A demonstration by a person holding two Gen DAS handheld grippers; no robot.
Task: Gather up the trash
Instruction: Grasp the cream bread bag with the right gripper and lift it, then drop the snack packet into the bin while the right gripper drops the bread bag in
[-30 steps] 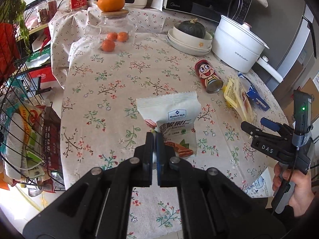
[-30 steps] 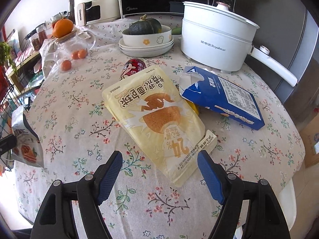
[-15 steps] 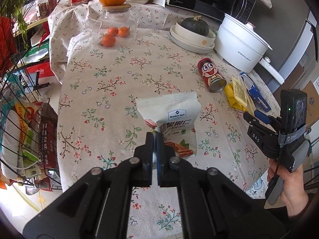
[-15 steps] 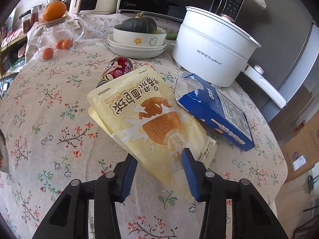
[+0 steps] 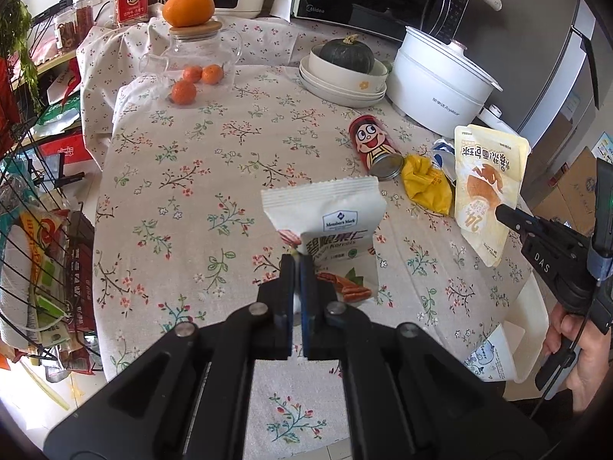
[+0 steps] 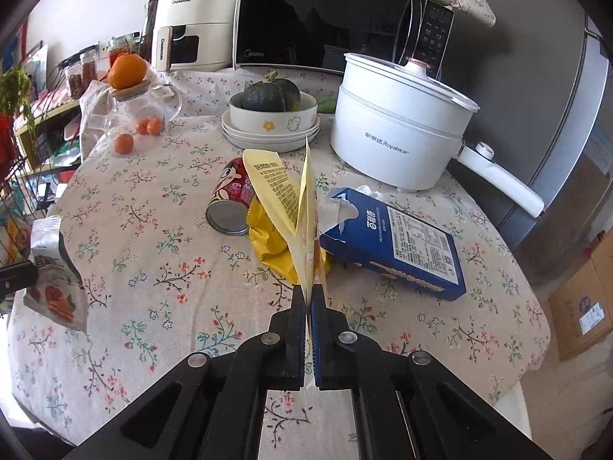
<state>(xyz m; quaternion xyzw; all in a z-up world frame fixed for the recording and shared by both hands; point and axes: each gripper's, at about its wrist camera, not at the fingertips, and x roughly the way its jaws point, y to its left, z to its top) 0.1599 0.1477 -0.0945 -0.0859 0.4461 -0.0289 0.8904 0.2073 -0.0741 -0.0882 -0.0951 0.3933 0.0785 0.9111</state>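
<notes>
Yellow pouch (image 6: pixel 302 207) now lifted, right jaws clamped | left jaws pinch white packet (image 5: pixel 325 226)

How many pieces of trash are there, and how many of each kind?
Snack bags: 2, the white bag in the left gripper and the yellow pouch in the right gripper
Cans: 1, red can
Cartons: 1, blue carton
Crumpled wrappers: 1, yellow wrapper
Total: 5

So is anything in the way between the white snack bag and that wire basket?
Nothing visible. The left gripper holds the white snack bag above the table, and only bare tablecloth lies toward the wire basket.
</notes>
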